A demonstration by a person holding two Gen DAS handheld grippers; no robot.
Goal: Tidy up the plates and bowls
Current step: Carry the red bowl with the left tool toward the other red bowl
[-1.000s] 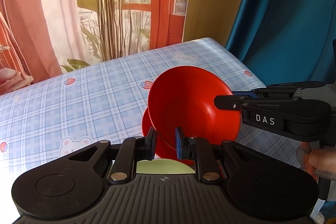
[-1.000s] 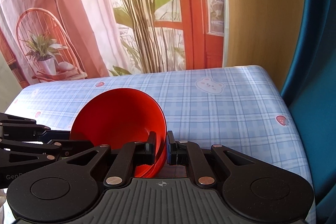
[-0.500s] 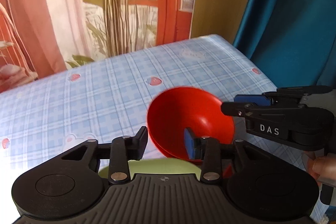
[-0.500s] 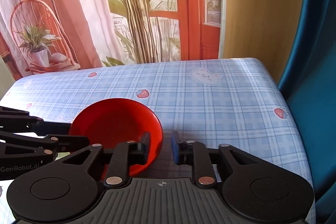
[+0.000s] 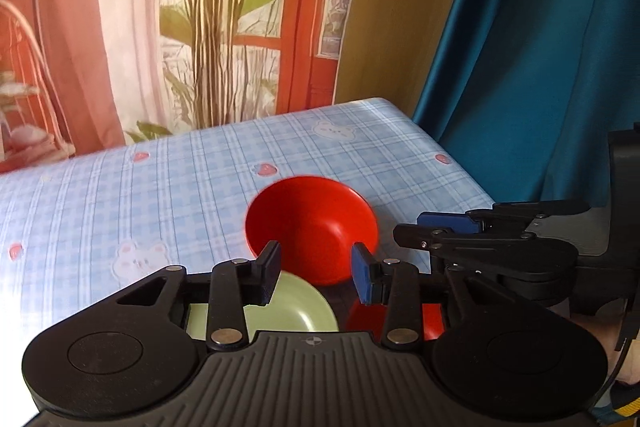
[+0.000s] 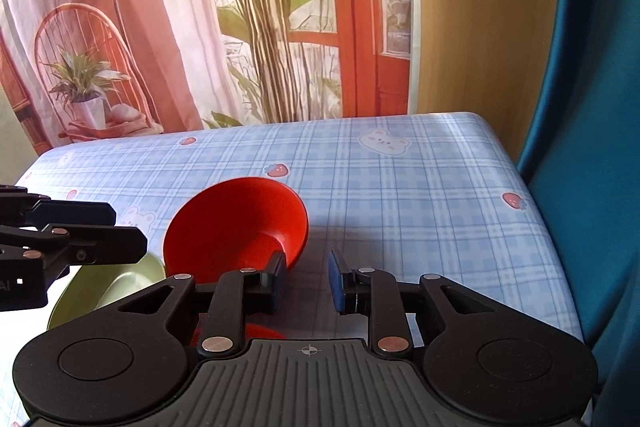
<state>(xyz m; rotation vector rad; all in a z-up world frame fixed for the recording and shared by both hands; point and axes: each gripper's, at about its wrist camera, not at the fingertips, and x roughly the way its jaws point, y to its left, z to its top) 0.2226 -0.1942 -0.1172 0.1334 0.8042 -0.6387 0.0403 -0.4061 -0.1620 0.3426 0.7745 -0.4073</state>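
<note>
A: Start with the table [image 6: 420,195], the checked blue cloth. Which step is in hand?

B: By the look of it, the red bowl [image 5: 312,227] is let go and free of both tools. It sits tilted on the cloth, its mouth tipped toward the left gripper's camera. Whether it rests flat or is rocking, the blur at its rim leaves unclear.

A: And what else lies there?

B: A pale green dish [image 5: 288,311] lies nearer than the bowl, partly hidden under the left gripper [image 5: 316,273]. Beside it, close under both tools, a second red piece [image 5: 362,313] shows; whether bowl or plate cannot be told.

A: How do the tools stand?

B: The left gripper has its fingers spread wide with nothing between them; the red bowl shows in the gap, beyond the tips. The right gripper [image 6: 306,277] is likewise parted and empty. The bowl lies just ahead and to the left of its left finger [image 6: 276,275], which overlaps the bowl's rim in the view; contact there cannot be confirmed.

A: So the next move?

B: Probably sorting like with like: bowls nested, plates stacked. That calls for one gripper to take a rim squarely, since a tilted bowl may slide or roll when nudged.
</note>
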